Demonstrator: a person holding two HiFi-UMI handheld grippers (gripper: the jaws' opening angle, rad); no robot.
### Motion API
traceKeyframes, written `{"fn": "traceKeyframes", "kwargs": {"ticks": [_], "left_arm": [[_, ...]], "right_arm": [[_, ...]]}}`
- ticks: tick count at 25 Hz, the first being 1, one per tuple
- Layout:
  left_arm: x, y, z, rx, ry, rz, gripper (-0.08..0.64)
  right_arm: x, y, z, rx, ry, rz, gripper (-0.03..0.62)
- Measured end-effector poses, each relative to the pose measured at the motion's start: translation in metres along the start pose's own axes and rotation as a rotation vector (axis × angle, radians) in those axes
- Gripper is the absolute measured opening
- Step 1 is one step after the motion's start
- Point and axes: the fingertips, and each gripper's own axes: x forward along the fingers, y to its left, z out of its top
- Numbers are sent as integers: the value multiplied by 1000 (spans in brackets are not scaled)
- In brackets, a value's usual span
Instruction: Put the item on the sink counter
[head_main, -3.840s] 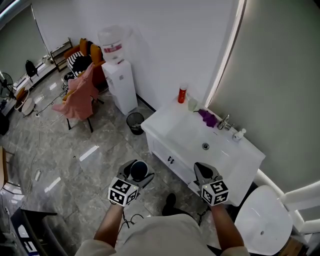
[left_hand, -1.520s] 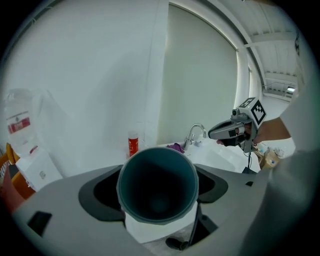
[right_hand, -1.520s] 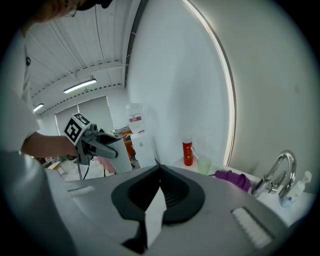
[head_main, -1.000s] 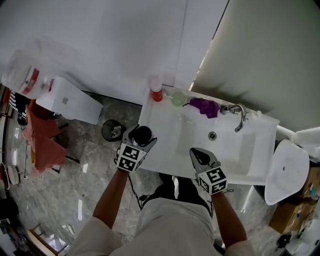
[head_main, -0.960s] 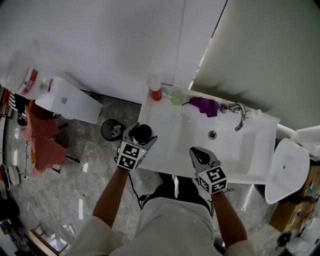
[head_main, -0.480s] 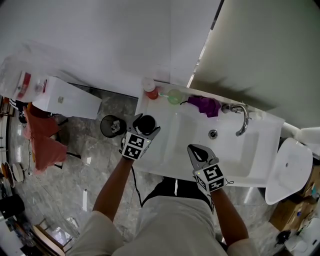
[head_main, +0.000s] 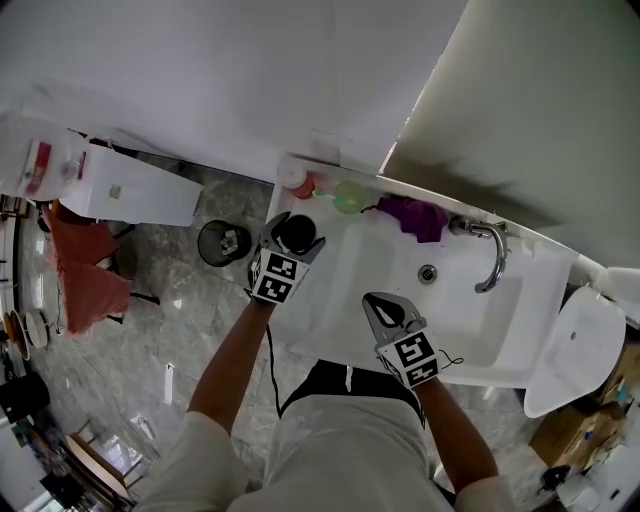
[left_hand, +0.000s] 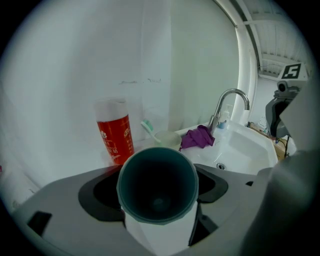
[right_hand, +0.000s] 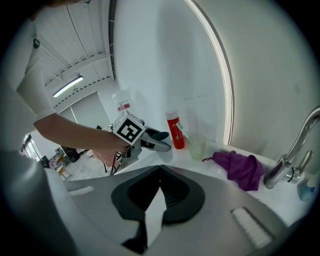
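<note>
Though head view shows only a dark mouth, left claw (head_main: 297, 236) clamps teal-lined cup (left_hand: 157, 189); right claw (right_hand: 160, 172) together

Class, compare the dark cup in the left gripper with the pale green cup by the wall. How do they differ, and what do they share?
1. The dark cup is deep teal inside and white outside; the green cup is pale and translucent.
2. The dark cup is clamped in the left gripper; the green cup stands free on the sink counter.
3. The dark cup is empty; the green cup holds a toothbrush.
Both are round, open-topped cups.
</note>
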Motion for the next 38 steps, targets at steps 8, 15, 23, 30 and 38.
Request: {"fn": "traceKeyframes", "kwargs": {"ticks": [8, 15, 23, 30, 38], "left_arm": [[26, 5, -2, 20, 23, 34, 396], [36, 6, 1, -5, -8, 41, 396], [38, 7, 1, -54, -23, 35, 405], [30, 9, 3, -81, -26, 25, 443], [-2, 6, 13, -69, -60, 5, 453]], "right_arm": [[15, -8, 2, 3, 8, 38, 11], [18, -14, 6, 9, 7, 50, 11], [22, -13, 6, 0, 16, 68, 11], [20, -10, 12, -13, 11, 65, 11], [10, 4, 23, -31, -7, 48, 11]]}}
